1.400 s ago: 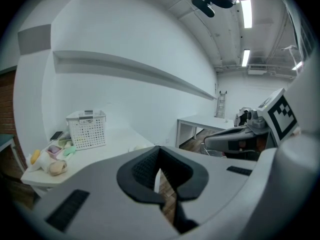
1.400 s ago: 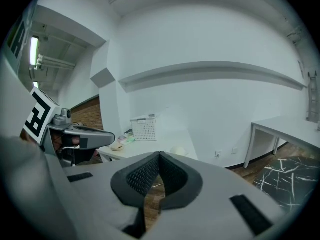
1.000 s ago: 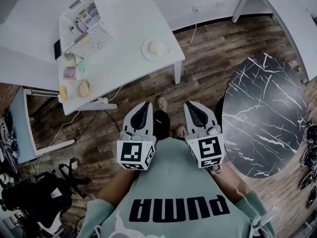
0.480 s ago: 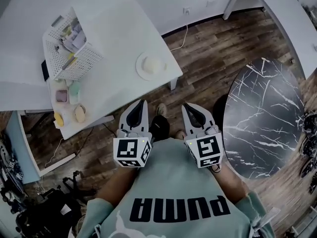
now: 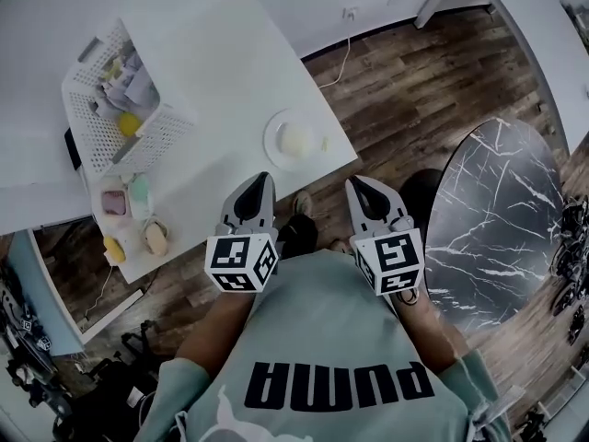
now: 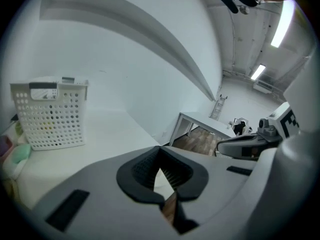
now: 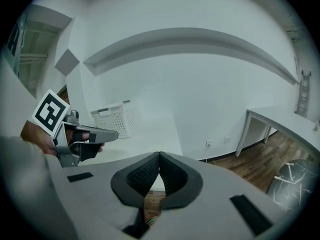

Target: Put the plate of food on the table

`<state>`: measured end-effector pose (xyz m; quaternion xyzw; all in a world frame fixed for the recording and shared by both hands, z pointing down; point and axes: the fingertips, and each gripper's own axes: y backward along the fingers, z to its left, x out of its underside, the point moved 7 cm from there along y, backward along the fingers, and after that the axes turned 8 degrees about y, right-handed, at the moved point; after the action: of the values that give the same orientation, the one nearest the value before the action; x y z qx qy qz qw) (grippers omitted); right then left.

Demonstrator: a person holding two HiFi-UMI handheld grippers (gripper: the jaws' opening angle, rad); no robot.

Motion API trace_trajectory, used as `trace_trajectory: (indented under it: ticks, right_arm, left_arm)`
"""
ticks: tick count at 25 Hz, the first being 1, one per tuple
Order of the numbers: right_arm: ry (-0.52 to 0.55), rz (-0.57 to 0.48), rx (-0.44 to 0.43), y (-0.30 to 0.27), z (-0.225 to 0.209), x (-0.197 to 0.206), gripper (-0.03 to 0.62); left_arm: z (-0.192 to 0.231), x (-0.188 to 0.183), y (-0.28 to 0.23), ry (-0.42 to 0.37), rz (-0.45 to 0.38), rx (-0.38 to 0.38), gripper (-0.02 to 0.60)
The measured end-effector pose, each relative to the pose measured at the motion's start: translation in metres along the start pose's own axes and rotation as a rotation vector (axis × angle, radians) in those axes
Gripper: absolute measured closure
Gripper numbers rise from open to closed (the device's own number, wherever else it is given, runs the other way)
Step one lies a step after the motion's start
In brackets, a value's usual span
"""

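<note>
Little of the job looked done. The white table (image 5: 230,53) took up the upper left of the head view, and a dark round marble table (image 5: 497,219) stood well apart at the right, bare. It was probably the place meant for the food, though I could not be sure. A white basket (image 5: 120,109) sat on the far side of the white table. The left gripper (image 5: 261,182) and right gripper (image 5: 358,184) hung side by side above the wood floor, both with jaws pressed together on nothing, so the pickup and the carry were yet to come. The plate (image 5: 272,145) lay near the white table's closest corner, just beyond the gripper tips. It was small, round and white, with a pale, rounded lump of food (image 5: 297,141) in its middle.
</note>
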<state>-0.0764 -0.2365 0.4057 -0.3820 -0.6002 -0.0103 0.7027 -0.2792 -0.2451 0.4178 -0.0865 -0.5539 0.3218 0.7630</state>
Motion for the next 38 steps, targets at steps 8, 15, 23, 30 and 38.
trace_trajectory:
  ticks: [8, 15, 23, 30, 38]
  right_arm:
    - [-0.047, 0.074, 0.034, -0.043, -0.005, -0.014, 0.586]
    - [-0.141, 0.172, -0.023, -0.072, -0.005, 0.002, 0.583]
    - [-0.29, 0.267, -0.098, -0.108, -0.03, 0.037, 0.562]
    - [-0.433, 0.305, -0.172, -0.128, -0.049, 0.053, 0.554]
    - [-0.527, 0.335, -0.23, -0.146, -0.061, 0.063, 0.554]
  left_arm:
    - [0.052, -0.005, -0.044, 0.142, 0.12, 0.077, 0.575]
    - [0.079, 0.003, -0.068, 0.241, 0.227, 0.122, 0.513]
    - [0.1, 0.029, -0.099, 0.392, 0.359, 0.125, 0.46]
    - [0.112, 0.039, -0.115, 0.452, 0.422, 0.079, 0.449]
    - [0.11, 0.032, -0.127, 0.47, 0.429, 0.074, 0.448]
